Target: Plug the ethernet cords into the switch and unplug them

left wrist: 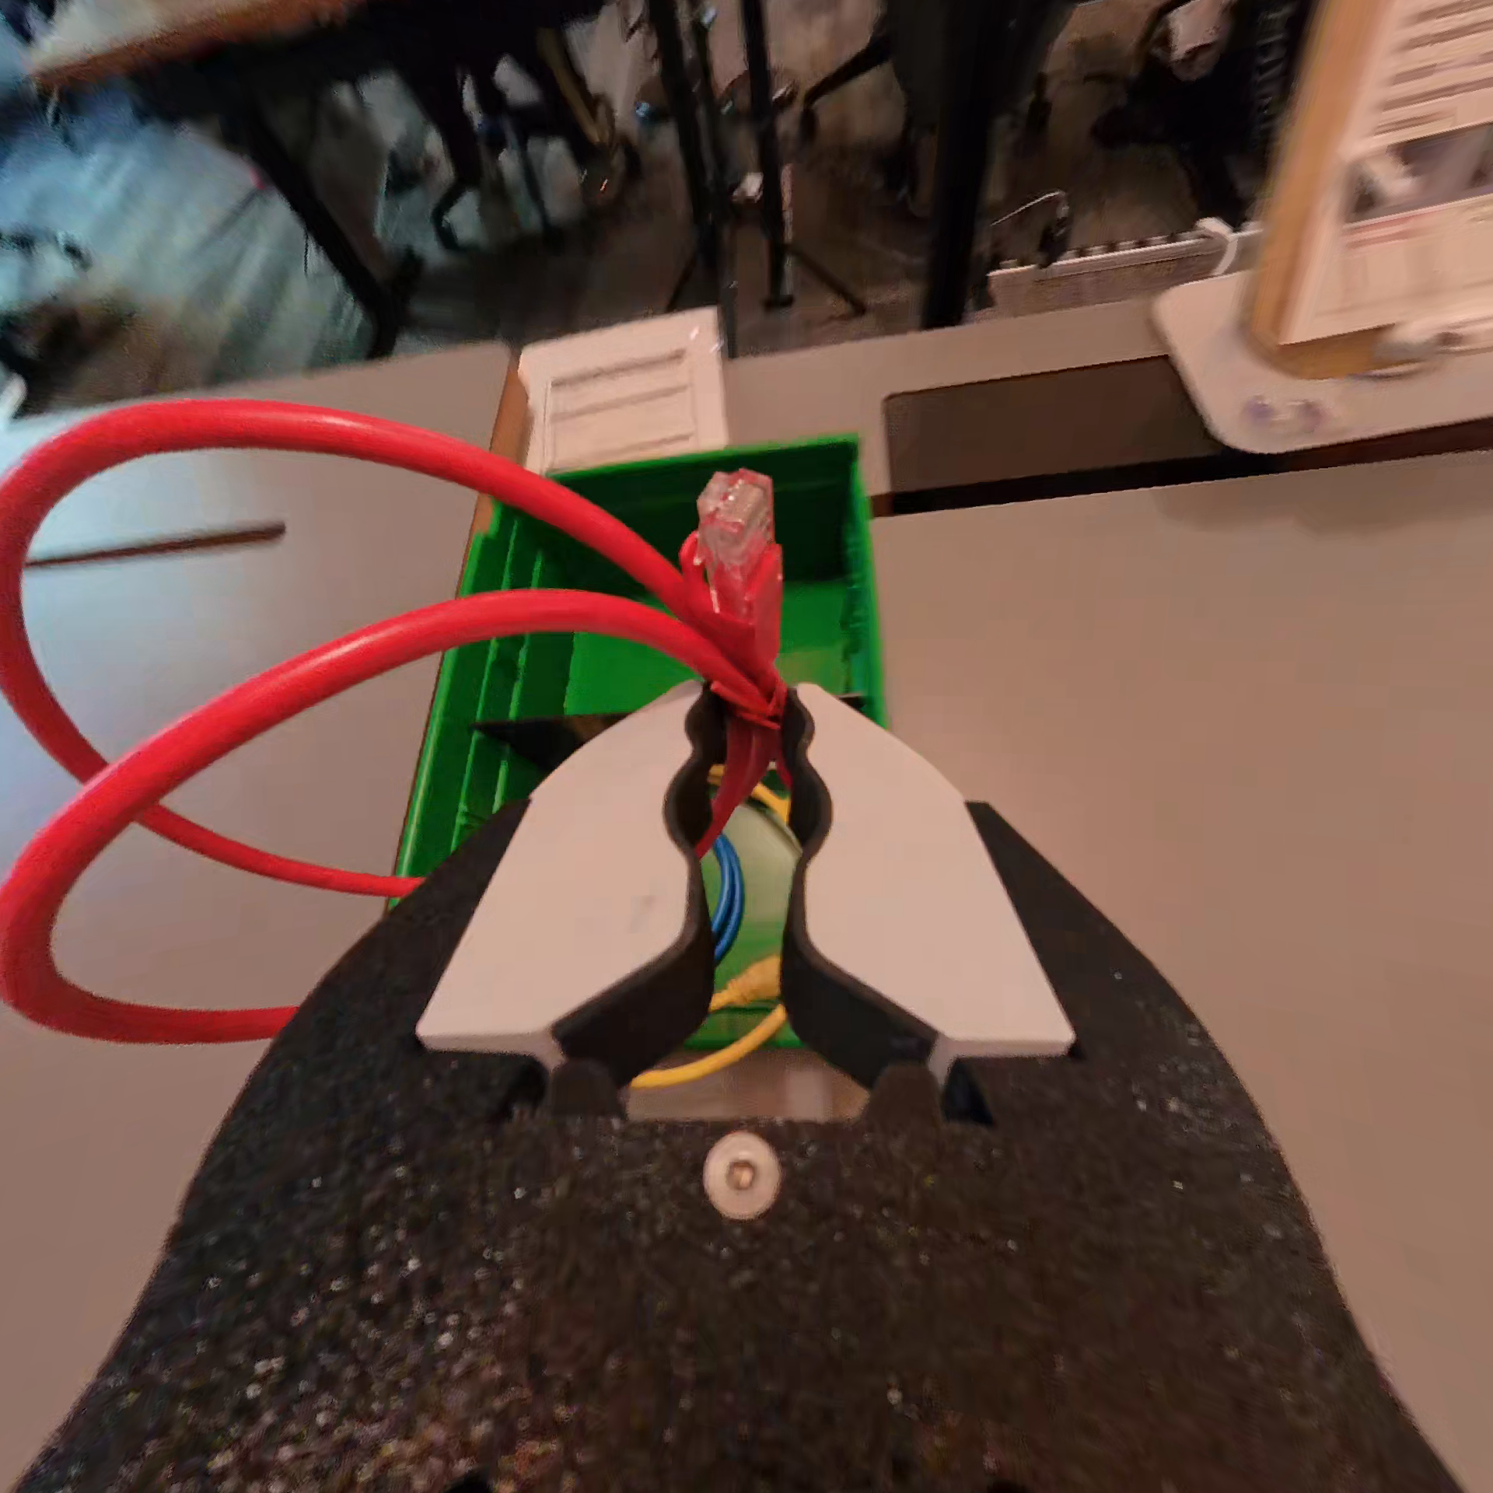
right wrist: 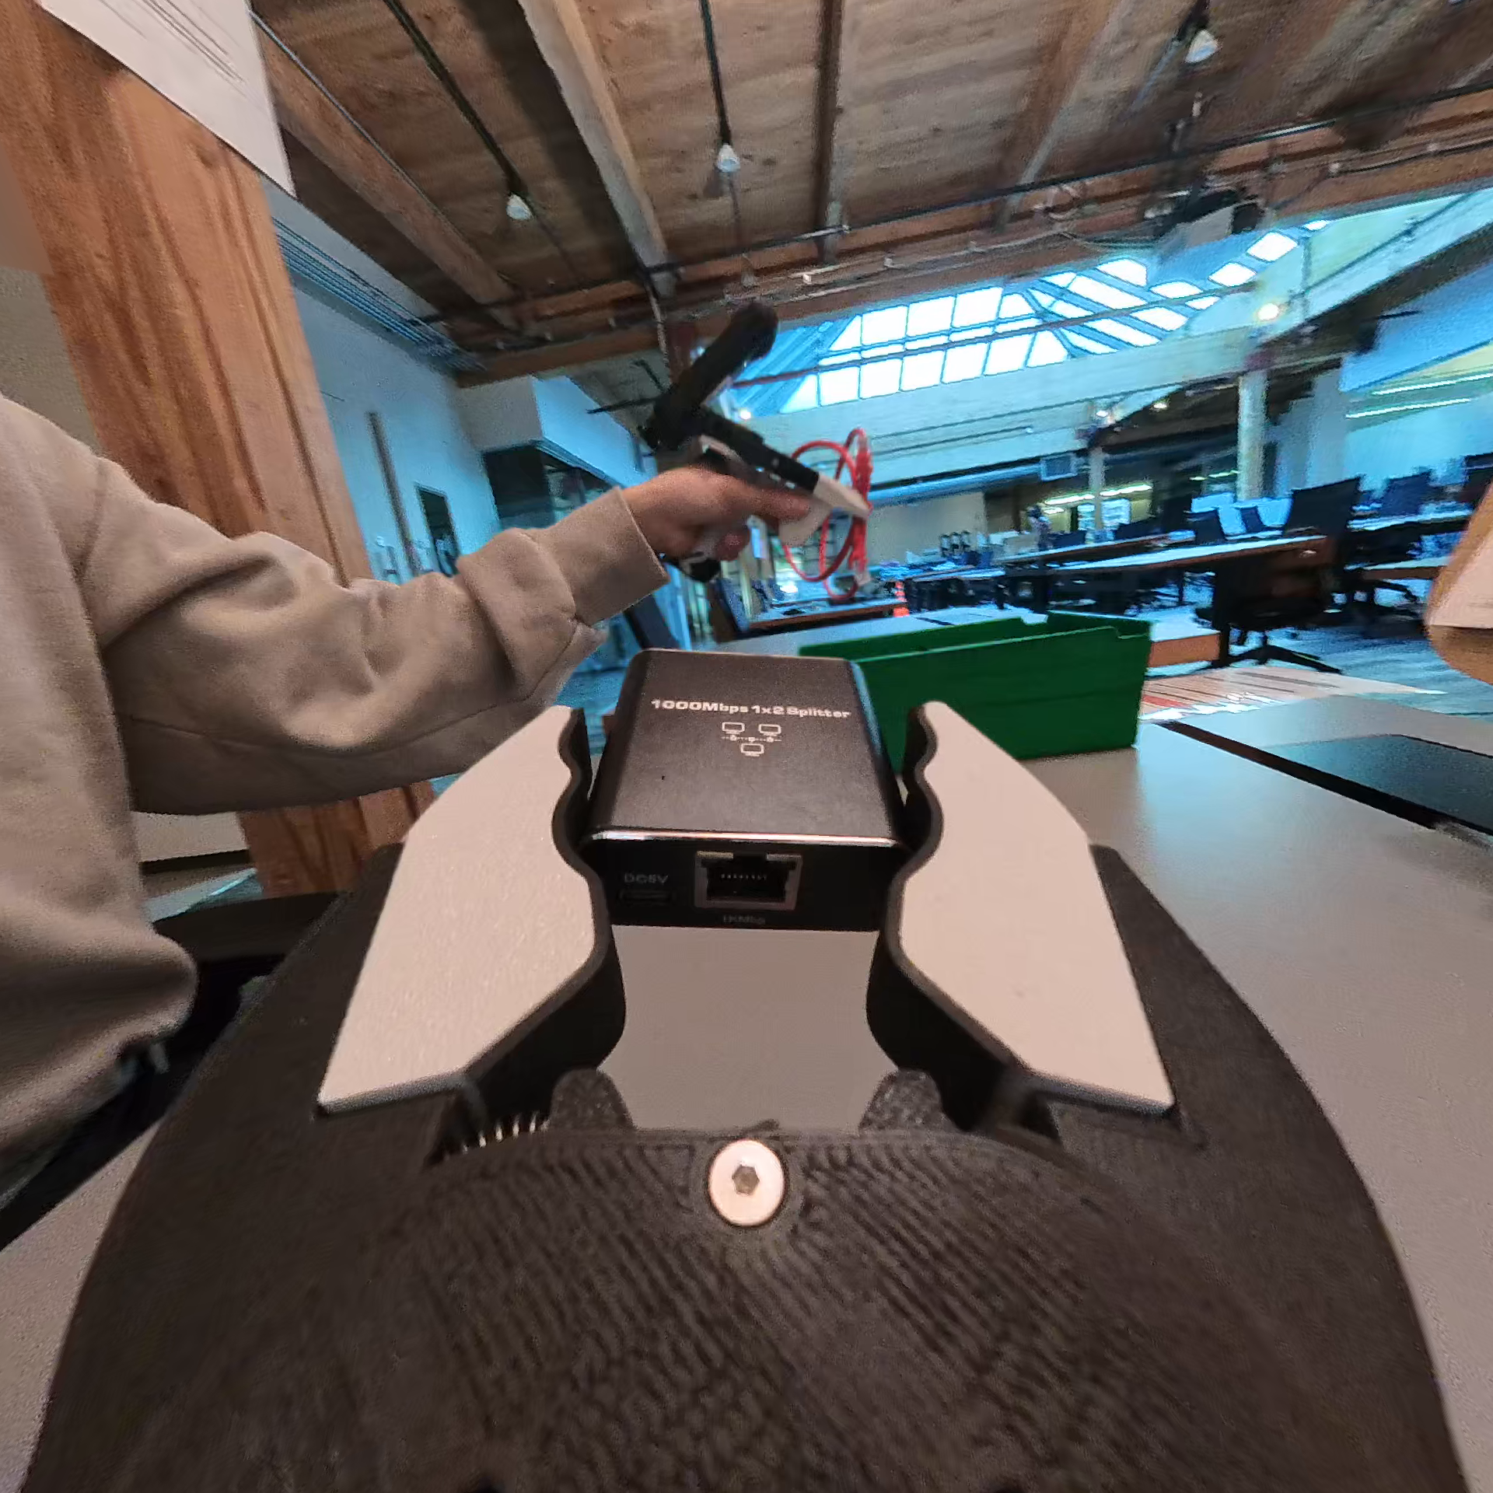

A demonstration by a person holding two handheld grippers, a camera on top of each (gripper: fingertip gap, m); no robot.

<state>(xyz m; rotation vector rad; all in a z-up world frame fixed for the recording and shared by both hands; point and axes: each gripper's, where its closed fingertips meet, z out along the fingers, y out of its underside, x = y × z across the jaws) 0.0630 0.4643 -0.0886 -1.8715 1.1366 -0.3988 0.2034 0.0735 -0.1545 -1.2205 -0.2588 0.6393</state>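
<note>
Left gripper (left wrist: 747, 703) clamps coiled red ethernet cord (left wrist: 242, 646), clear plug up, above green bin (left wrist: 646, 501). Right gripper (right wrist: 743, 800) seemingly grips black switch (right wrist: 747, 775) between jaws, over bench (right wrist: 1293, 929).

My desk (left wrist: 1171, 727) was a plain grey top. A green bin (left wrist: 646, 646) stood on it towards the far edge, and just behind the bin lay a white sheet of paper (left wrist: 622, 396). At the far right corner sat a white base (left wrist: 1228, 388) with a wooden board standing on it. A dark rectangular panel (left wrist: 1034, 420) sat in the top beside the bin.
</note>
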